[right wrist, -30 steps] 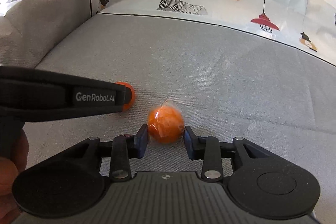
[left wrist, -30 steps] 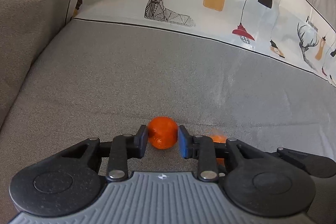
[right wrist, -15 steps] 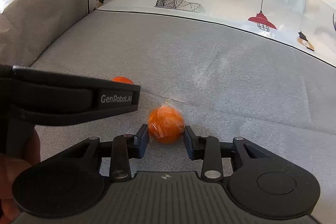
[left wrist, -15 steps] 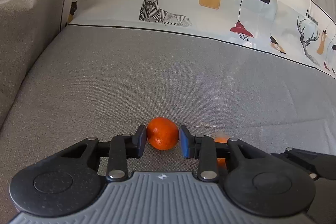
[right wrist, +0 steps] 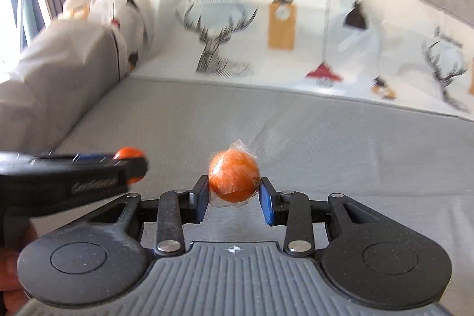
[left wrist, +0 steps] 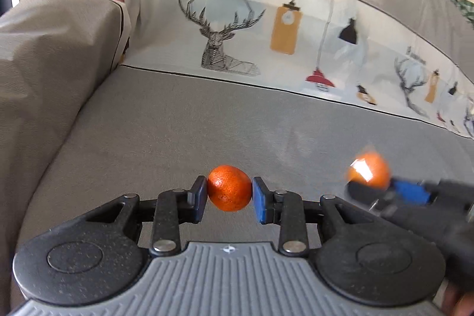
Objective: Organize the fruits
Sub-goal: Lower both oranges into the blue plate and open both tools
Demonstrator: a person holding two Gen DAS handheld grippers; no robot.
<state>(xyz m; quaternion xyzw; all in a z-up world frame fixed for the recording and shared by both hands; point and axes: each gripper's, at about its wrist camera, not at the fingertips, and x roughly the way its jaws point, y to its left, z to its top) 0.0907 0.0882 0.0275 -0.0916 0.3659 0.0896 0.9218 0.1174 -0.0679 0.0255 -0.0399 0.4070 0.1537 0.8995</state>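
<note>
Motion blurs the right gripper (left wrist: 382,191) and its wrapped orange (left wrist: 368,173).

Bare orange mandarin (left wrist: 228,191); plastic-wrapped orange mandarin (right wrist: 234,180); grey sofa seat (left wrist: 207,126); white backrest cover (left wrist: 311,28), deer-and-lamp print.

Grey fabric sofa seat (left wrist: 177,123) — bare weave; deer-and-lamp printed cover (left wrist: 281,43) draped over backrest.

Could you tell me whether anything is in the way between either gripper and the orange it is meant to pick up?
Nothing visible is. The left gripper is shut on the bare orange, and the right gripper is shut on the plastic-wrapped orange. Both fruits are off the grey sofa seat. No destination shows.
</note>
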